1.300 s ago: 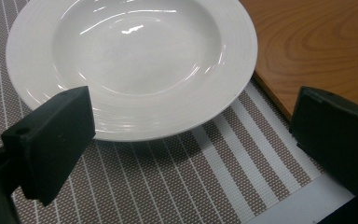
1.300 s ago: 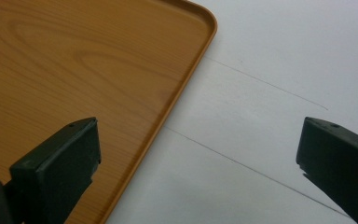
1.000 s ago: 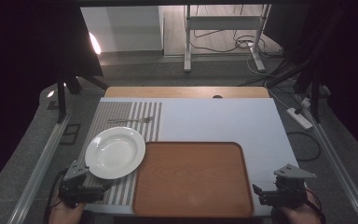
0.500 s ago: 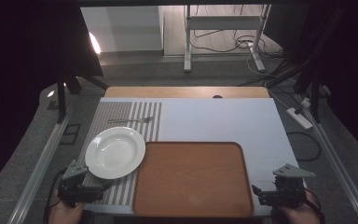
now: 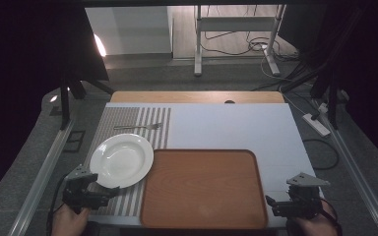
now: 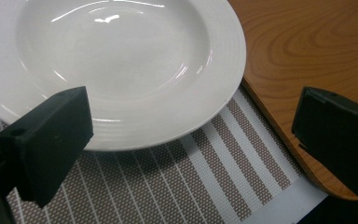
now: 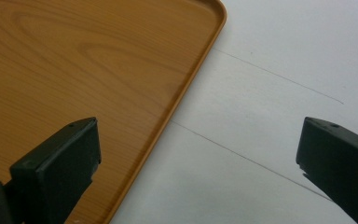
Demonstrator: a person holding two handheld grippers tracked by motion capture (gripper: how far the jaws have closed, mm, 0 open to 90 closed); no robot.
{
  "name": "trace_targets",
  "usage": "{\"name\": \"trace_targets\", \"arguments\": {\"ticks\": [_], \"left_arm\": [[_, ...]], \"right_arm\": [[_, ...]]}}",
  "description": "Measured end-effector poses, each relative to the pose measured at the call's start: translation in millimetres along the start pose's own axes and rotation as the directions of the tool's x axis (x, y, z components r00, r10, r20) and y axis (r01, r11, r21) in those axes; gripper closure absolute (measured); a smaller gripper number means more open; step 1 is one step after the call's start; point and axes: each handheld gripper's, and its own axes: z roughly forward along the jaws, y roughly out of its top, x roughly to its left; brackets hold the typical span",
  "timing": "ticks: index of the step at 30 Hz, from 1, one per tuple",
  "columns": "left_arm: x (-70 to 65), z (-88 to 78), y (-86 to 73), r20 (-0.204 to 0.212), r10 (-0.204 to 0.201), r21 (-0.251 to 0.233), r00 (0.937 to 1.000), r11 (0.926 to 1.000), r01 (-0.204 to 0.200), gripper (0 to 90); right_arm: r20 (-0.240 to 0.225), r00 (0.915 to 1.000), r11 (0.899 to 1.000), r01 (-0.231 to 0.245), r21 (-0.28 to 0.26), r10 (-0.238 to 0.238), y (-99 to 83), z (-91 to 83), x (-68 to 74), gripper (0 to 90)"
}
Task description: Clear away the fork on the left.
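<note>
Seen from above: a table with a pale surface and a wooden strip along its far edge. On the left part, a striped brown-and-white placemat. On the placemat, a white plate, empty, its right rim near the left edge of a wooden tray. Beyond the plate, on the same placemat, a fork lying crosswise. Tray empty, set at the near middle of the table.

At the near left corner, the left gripper, held in a hand, pointing right toward the plate's near rim. Jaws spread wide apart, nothing between them. From the left gripper view: plate just ahead of the left jaw, striped mat below, tray corner in front of the right jaw.

At the near right corner, the right gripper, held in the other hand, just right of the tray. Jaws likewise wide apart and holding nothing. From the right gripper view: tray edge running past the left jaw, bare pale table under the gap.
</note>
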Motion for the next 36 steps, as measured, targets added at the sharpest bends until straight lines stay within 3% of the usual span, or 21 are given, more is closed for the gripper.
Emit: {"name": "trace_targets", "arguments": {"ticks": [9,17,22,28,36], "left_arm": [[6.0,8.7,10.8,-0.044,0.003,0.031,0.999,0.9995,-0.002,0.0],[15.6,19.6,22.6,-0.026,-0.012,0.064,0.9996,0.9979,0.013,0.0],[22.8,24.7,30.2,-0.006,-0.027,0.058,0.9996,0.9979,0.028,0.0],[28.6,29.6,39.3,-0.009,-0.039,0.056,0.9992,0.9976,0.039,0.0],[29.5,43.2,55.7,-0.023,-0.018,0.071,0.9996,0.9973,0.019,0.0]], "right_arm": [[-0.002,1.0,1.0,0.003,0.004,-0.003,0.2,0.5,0.2,0.4],[-0.002,1.0,1.0,0.001,0.008,-0.001,0.3,1.1,0.2,0.3],[0.0,1.0,1.0,0.003,0.011,-0.003,0.4,1.3,0.4,0.4],[0.0,1.0,1.0,0.004,0.013,-0.004,0.5,1.6,0.4,0.4],[0.002,1.0,1.0,0.007,0.017,-0.007,0.6,1.9,0.6,0.4]]}}
